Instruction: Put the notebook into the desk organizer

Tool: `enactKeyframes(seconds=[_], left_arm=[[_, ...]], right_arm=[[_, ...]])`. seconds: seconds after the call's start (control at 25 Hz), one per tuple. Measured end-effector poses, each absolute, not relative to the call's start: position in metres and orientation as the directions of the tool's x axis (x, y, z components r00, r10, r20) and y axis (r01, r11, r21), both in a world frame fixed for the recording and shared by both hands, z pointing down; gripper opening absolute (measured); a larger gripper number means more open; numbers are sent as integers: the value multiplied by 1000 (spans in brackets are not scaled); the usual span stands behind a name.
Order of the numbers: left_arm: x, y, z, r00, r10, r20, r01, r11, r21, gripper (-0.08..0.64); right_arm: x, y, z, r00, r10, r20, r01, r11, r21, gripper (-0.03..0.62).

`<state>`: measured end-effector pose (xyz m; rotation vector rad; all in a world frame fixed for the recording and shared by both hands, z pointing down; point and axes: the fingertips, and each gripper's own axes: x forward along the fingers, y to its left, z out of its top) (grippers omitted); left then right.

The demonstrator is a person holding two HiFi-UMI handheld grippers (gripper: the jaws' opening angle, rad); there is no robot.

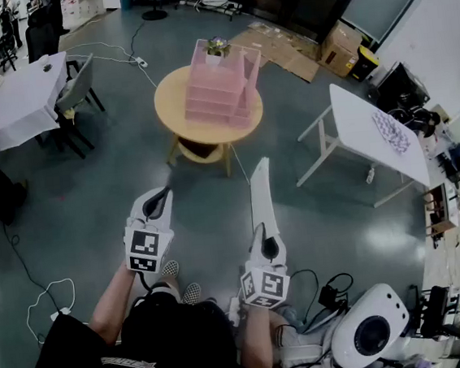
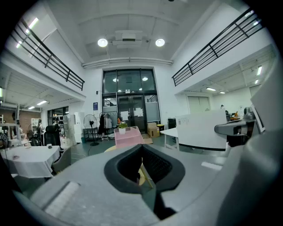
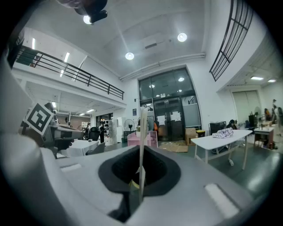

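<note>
A pink desk organizer [image 1: 218,90] with several tiers stands on a round wooden table [image 1: 169,112] a few steps ahead of me. It looks small and far off in the left gripper view [image 2: 128,136] and in the right gripper view [image 3: 152,139]. My right gripper [image 1: 262,234] is shut on the lower edge of a thin white notebook [image 1: 261,192]. The notebook stands upright and edge-on between the jaws [image 3: 143,132]. To its left, my left gripper [image 1: 161,194] is shut and holds nothing [image 2: 140,170]. Both grippers are at waist height, well short of the table.
A small potted plant [image 1: 217,46] sits at the organizer's back. A white table [image 1: 372,135] stands to the right, and a cloth-covered table [image 1: 13,104] with chairs to the left. Flattened cardboard [image 1: 281,47] lies behind. A white machine [image 1: 368,332] and cables are at lower right.
</note>
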<state>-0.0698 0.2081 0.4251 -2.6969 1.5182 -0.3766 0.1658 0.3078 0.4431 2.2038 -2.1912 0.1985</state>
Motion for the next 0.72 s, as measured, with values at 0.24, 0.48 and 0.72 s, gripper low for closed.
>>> enactKeyframes(seconds=[0.24, 0.48, 0.72], left_arm=[[-64, 208, 425, 500, -843, 198, -837, -529, -140, 11], [-65, 208, 424, 487, -852, 192, -845, -515, -144, 11], [-68, 197, 428, 468, -862, 197, -857, -497, -136, 11]], right_arm=[[169, 306, 444, -2, -993, 114, -997, -7, -74, 12], [174, 304, 446, -15, -994, 106, -996, 5, -94, 12], [174, 288, 449, -37, -993, 115, -995, 26, -93, 12]])
